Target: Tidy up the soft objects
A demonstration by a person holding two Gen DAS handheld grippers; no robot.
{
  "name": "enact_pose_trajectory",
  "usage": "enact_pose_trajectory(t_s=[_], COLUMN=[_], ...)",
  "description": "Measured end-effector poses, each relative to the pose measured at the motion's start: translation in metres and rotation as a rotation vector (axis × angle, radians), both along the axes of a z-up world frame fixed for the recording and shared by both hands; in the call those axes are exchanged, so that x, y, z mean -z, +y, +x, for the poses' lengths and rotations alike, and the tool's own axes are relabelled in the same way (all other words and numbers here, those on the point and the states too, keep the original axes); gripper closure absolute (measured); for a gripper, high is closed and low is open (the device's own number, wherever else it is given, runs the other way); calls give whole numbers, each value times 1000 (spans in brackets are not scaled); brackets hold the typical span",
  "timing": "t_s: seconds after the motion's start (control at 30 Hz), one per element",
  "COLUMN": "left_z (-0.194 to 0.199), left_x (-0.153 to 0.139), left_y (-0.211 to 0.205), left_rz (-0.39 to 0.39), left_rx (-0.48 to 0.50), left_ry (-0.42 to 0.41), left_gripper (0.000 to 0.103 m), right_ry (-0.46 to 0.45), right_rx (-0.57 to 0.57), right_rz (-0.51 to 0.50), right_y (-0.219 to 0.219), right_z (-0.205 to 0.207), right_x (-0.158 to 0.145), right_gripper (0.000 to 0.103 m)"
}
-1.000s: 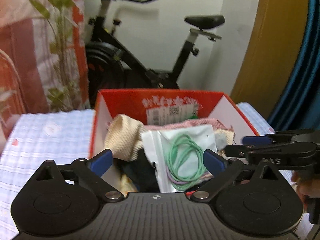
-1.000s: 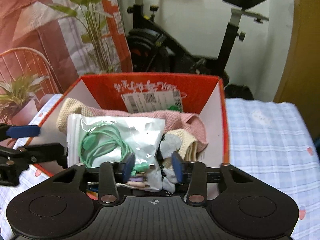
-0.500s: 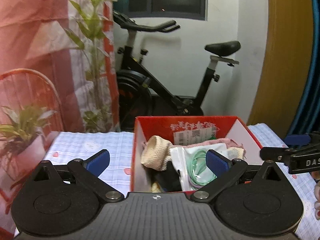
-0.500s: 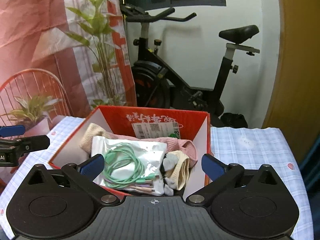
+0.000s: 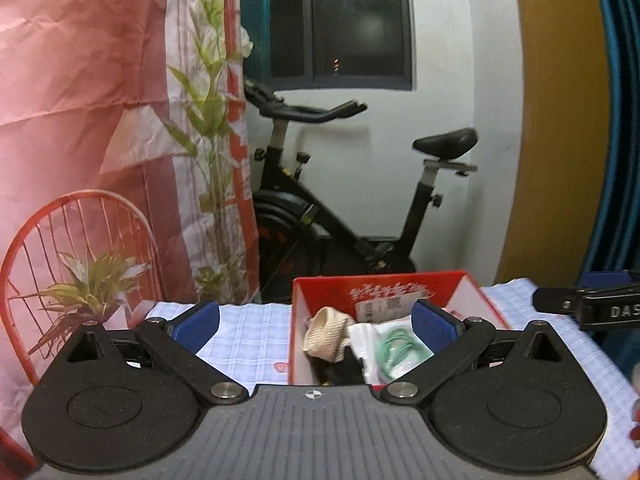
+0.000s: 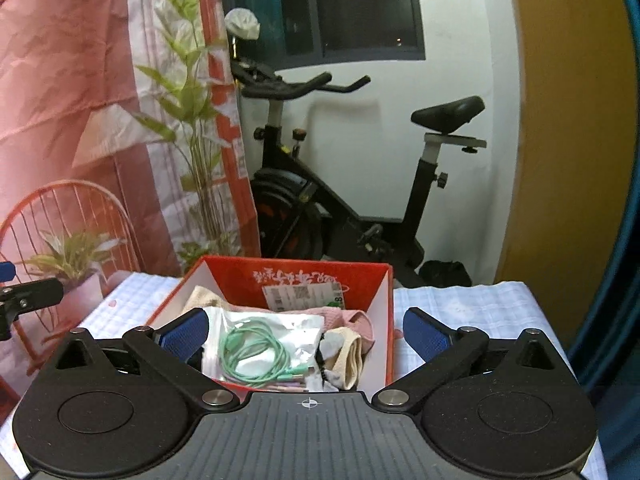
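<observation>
Left hand-held gripper (image 5: 315, 322) hides part of the red box (image 5: 298, 340).

One box (image 6: 372, 280), two grippers (image 6: 306, 330).

Both grippers are held level with jaws spread wide and nothing between the blue pads. The left gripper (image 5: 315, 322) fills the lower half of its frame; the right gripper (image 6: 306, 330) does likewise, and each shows at the other's frame edge.
</observation>
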State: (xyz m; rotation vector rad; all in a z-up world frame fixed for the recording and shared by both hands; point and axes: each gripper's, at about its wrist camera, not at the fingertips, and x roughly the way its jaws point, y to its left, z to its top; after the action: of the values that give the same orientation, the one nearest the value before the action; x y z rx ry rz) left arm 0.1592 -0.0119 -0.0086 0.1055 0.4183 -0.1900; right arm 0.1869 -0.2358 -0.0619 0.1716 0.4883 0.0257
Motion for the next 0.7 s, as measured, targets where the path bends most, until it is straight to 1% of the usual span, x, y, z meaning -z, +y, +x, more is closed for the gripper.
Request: enact_pose_trajectory(t_s=[0.2, 0.33, 0.43, 0.6, 0.7], left_z=[-36, -55, -71, -100, -115], left_x=[-13, -18, -21, -27, -30], left_y=[5, 10, 13, 11, 13], left_rz=[-57, -81, -65, 15, 20], left_rx=[31, 11, 8, -25, -27], left_ry=[-37, -31, -55, -106, -118], left_gripper=[0, 0, 0, 0, 0], right_ry=[-56, -93, -100, -116, -120], right_rx=[20, 33, 54, 64, 70], right_rz=[1, -17, -25, -26, -54], right_y=[4, 8, 10, 12, 17], right_z=[-36, -59, -76, -107, -125], right_x=[-21, -35, -41, -48, -51], right_gripper=[0, 0, 0, 0, 0])
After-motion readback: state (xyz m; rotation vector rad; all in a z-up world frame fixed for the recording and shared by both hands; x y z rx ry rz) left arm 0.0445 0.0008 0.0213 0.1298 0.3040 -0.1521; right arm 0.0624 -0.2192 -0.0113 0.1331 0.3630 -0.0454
